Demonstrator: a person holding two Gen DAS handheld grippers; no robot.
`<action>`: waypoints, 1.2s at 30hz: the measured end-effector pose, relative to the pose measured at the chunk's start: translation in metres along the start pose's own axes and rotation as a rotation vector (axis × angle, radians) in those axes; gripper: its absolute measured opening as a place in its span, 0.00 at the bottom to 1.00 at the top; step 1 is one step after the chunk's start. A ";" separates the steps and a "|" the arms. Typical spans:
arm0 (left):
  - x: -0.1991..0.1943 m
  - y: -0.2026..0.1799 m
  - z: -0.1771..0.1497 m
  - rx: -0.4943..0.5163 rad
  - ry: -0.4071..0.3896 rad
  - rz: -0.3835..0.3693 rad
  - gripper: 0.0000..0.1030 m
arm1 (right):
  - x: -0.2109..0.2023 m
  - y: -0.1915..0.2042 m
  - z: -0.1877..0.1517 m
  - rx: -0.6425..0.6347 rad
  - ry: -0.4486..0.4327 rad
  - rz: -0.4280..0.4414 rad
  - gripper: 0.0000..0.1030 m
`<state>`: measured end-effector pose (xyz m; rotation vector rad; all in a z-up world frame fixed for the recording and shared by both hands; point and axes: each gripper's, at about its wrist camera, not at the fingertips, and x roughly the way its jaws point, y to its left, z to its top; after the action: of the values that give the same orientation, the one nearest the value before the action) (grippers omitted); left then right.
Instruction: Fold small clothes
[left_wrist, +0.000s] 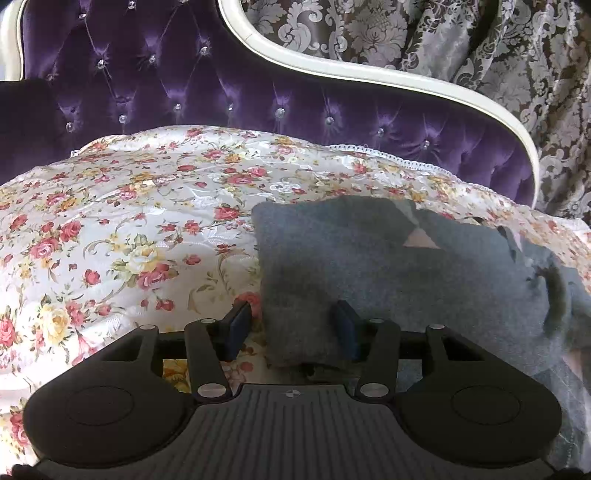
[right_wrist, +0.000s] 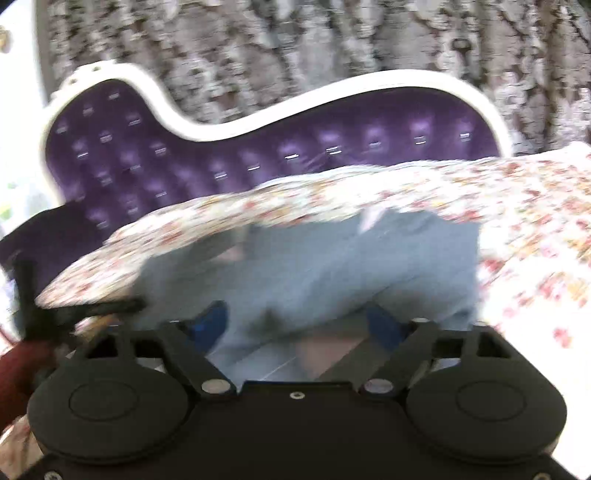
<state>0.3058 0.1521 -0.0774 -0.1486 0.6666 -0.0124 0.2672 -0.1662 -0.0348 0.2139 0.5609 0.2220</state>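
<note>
A small grey knit garment (left_wrist: 388, 273) lies folded on a floral bedspread (left_wrist: 122, 221). My left gripper (left_wrist: 293, 326) is open, its blue pads standing either side of the garment's near left corner. In the right wrist view, which is blurred by motion, the same grey garment (right_wrist: 332, 266) lies in front of my right gripper (right_wrist: 299, 325). That gripper is open, its blue pads wide apart over the garment's near edge. A pink lining shows between the folds.
A purple tufted headboard (left_wrist: 221, 85) with a white frame stands behind the bed, also in the right wrist view (right_wrist: 258, 147). Patterned grey curtains (left_wrist: 480, 48) hang behind it. A dark object and a red sleeve (right_wrist: 26, 354) show at the left.
</note>
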 end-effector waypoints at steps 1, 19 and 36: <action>0.000 0.000 0.000 -0.001 0.000 0.000 0.48 | 0.009 -0.011 0.006 0.031 0.008 -0.018 0.62; -0.001 -0.001 -0.002 -0.003 -0.011 0.008 0.48 | 0.066 -0.046 0.024 0.109 0.053 -0.081 0.15; 0.000 -0.001 0.000 -0.011 -0.001 0.010 0.49 | 0.017 -0.049 -0.001 0.022 0.103 -0.201 0.23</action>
<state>0.3060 0.1510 -0.0775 -0.1558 0.6664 0.0012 0.2877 -0.2080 -0.0567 0.1668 0.6834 0.0322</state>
